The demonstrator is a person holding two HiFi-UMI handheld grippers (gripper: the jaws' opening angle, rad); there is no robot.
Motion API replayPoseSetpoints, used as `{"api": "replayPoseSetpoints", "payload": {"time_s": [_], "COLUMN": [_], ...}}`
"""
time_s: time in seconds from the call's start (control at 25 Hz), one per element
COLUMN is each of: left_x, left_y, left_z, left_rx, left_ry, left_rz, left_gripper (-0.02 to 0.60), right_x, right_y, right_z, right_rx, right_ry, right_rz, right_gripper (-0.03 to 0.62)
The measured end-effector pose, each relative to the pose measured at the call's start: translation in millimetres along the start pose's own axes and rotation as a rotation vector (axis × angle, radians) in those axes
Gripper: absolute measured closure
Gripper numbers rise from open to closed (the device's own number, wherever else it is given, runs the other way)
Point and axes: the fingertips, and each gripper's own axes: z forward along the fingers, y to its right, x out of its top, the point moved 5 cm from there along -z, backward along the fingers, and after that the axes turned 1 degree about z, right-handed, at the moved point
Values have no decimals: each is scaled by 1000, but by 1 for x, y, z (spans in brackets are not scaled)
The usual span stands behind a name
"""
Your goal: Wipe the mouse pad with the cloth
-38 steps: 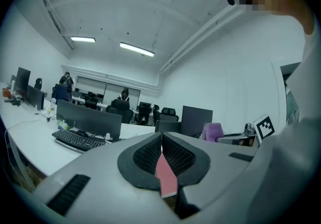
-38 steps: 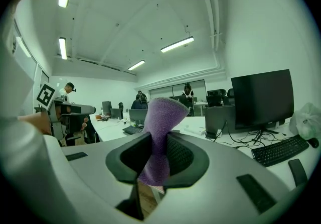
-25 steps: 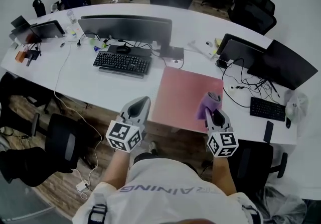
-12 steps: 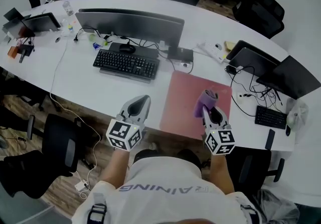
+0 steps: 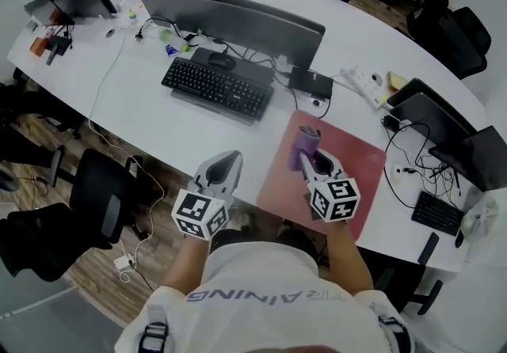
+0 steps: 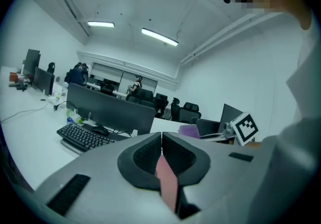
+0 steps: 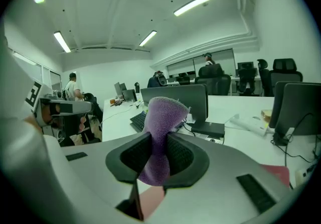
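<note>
A pink mouse pad (image 5: pixel 360 165) lies on the white desk (image 5: pixel 182 126), right of the keyboard. My right gripper (image 5: pixel 310 160) hangs over the pad's left part, shut on a purple cloth (image 5: pixel 303 146) that sticks up between its jaws; in the right gripper view the cloth (image 7: pixel 158 132) is pinched in my right gripper (image 7: pixel 159 153). My left gripper (image 5: pixel 223 168) hovers at the desk's near edge, left of the pad. In the left gripper view my left gripper (image 6: pixel 161 155) is shut with nothing in it.
A black keyboard (image 5: pixel 216 89), a mouse (image 5: pixel 221 62) and a wide monitor (image 5: pixel 234 20) stand behind the pad. Cables, a power strip (image 5: pixel 367 86) and laptops (image 5: pixel 444 134) crowd the right. Office chairs (image 5: pixel 103 209) stand under the desk's near edge.
My right gripper with the cloth has moved left over the mouse pad. The head view has shifted, so the desk sits further right. The left gripper stays by the desk edge.
</note>
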Motion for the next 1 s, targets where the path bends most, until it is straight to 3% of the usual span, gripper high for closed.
{"api": "replayPoseSetpoints", "payload": {"time_s": [0.24, 0.36, 0.56, 0.72, 1.0], "left_x": [-12, -22, -42, -50, -50], "left_y": [7, 6, 5, 9, 25], "left_z": [23, 28, 34, 42, 62], "left_rx": [73, 120, 184, 204, 177], "left_ry": [-32, -58, -111, -134, -154], "left_rz": [-9, -24, -47, -47, -6], "left_gripper": [546, 546, 546, 546, 546], "right_x": [-19, -37, -78, -98, -105], "right_y": [32, 50, 76, 95, 124], "right_z": [83, 122, 171, 184, 170], "right_rx": [92, 88, 65, 32, -16], "right_ry": [-118, -194, -342, -408, -426], "right_rz": [126, 171, 157, 180, 213], "right_gripper": [497, 497, 497, 497, 497]}}
